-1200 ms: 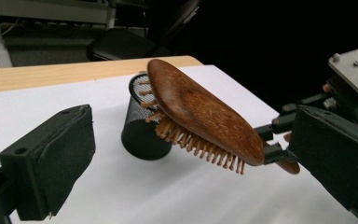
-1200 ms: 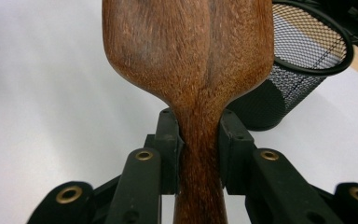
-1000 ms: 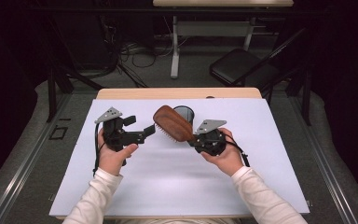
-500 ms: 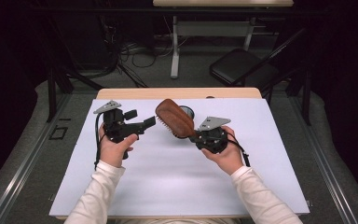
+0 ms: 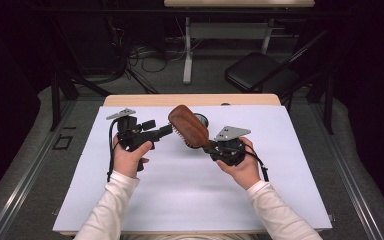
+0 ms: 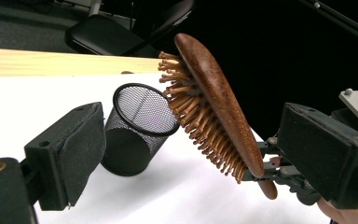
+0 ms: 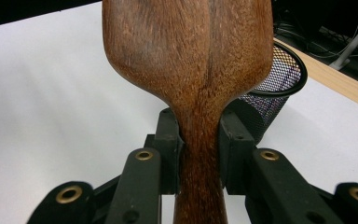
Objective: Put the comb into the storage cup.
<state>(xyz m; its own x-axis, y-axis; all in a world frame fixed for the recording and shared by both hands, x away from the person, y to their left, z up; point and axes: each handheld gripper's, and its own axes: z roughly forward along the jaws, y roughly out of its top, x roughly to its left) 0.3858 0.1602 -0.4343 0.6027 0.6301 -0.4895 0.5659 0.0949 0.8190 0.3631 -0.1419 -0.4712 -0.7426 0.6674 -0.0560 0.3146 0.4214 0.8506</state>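
A brown wooden hairbrush [image 5: 187, 125] hangs tilted above the white mat, back up and bristles facing down-left. My right gripper [image 5: 209, 148] is shut on its handle; in the right gripper view the jaws [image 7: 198, 135] clamp the neck of the brush [image 7: 186, 56]. My left gripper [image 5: 159, 128] points right at the brush head. Its jaws have just been closing but stand wide apart, and the pads touch nothing. In the left gripper view the brush [image 6: 214, 102] lies ahead between them [image 6: 193, 128]. A black mesh cup [image 6: 137, 126] stands upright behind the brush [image 5: 203, 120].
A white mat [image 5: 180, 190] covers the wooden table [image 5: 130, 100]. Beyond the far edge stand a black folding chair [image 5: 260, 75] and a desk leg [image 5: 186, 55], with cables on the floor.
My left gripper has moved a little up and toward the brush, and its jaws have narrowed slightly. The right gripper and the brush have kept almost still.
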